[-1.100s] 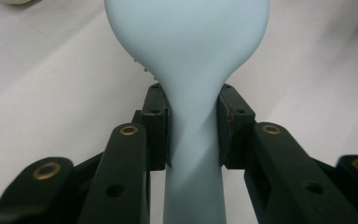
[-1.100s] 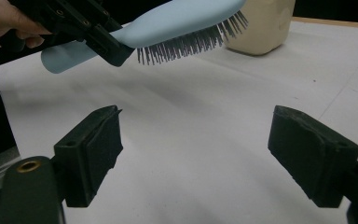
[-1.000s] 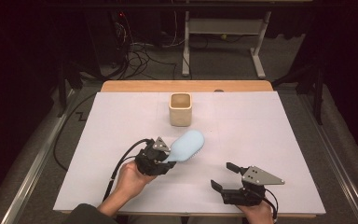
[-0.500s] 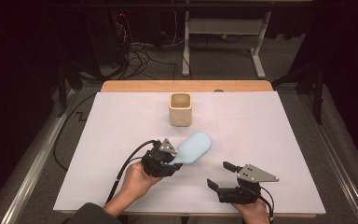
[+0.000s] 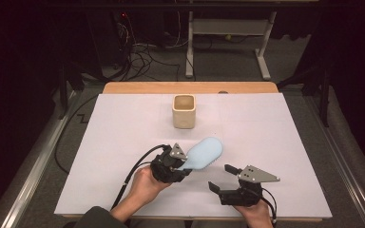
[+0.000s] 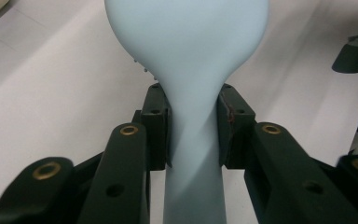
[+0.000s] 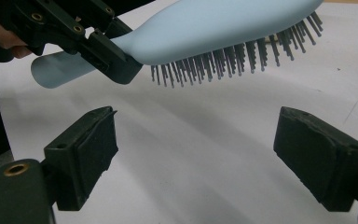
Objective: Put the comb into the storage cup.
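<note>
The oval plastic hairbrush [image 5: 204,153] is plain pale blue, back and handle alike, with grey bristles [image 7: 233,58]. The 2 hand-held grippers, left [image 5: 178,164] and right [image 5: 221,177], are black with brass-coloured rivets; each carries a grey three-cornered plate. The square cup [image 5: 184,112] is cream. The table sheet [image 5: 123,123] is plain white, edged by a tan wooden strip [image 5: 138,88].

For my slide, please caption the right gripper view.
Left claw holds blue hairbrush, bristles down, above open right claw.
</note>
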